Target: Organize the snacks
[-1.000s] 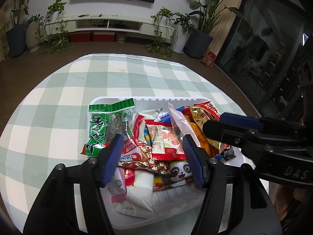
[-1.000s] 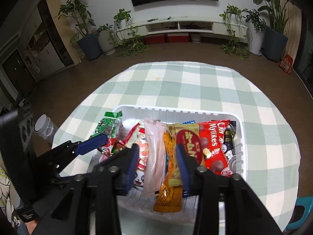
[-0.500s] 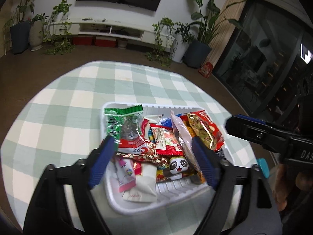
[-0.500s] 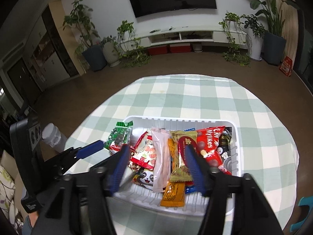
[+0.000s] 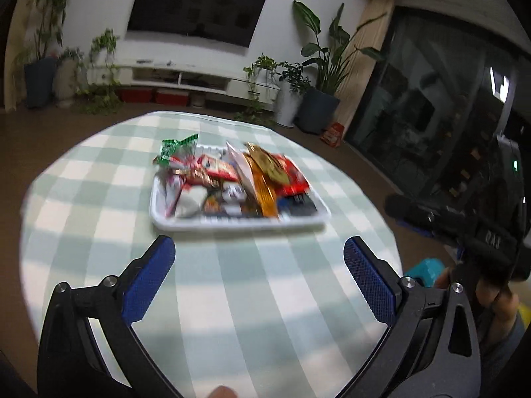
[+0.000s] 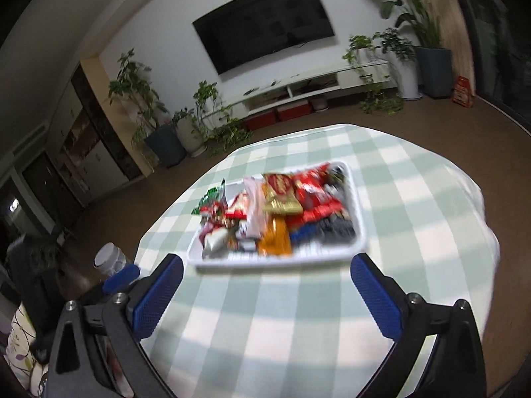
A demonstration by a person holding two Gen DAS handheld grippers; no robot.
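Grippers both over bare checked tablecloth (image 5: 232, 298), nothing between the pads. Left gripper (image 5: 259, 278) jaws opening, spread wide. Right gripper (image 6: 267, 293) jaws likewise opening, spread wide. White tray (image 5: 186, 224) sits at 12 o'clock from each, well apart from the fingertips, heaped with snack packets (image 6: 282, 212), blurred. Green packet (image 5: 174, 149) overhangs the tray's 11 o'clock corner. Television (image 6: 262, 23) on far wall.
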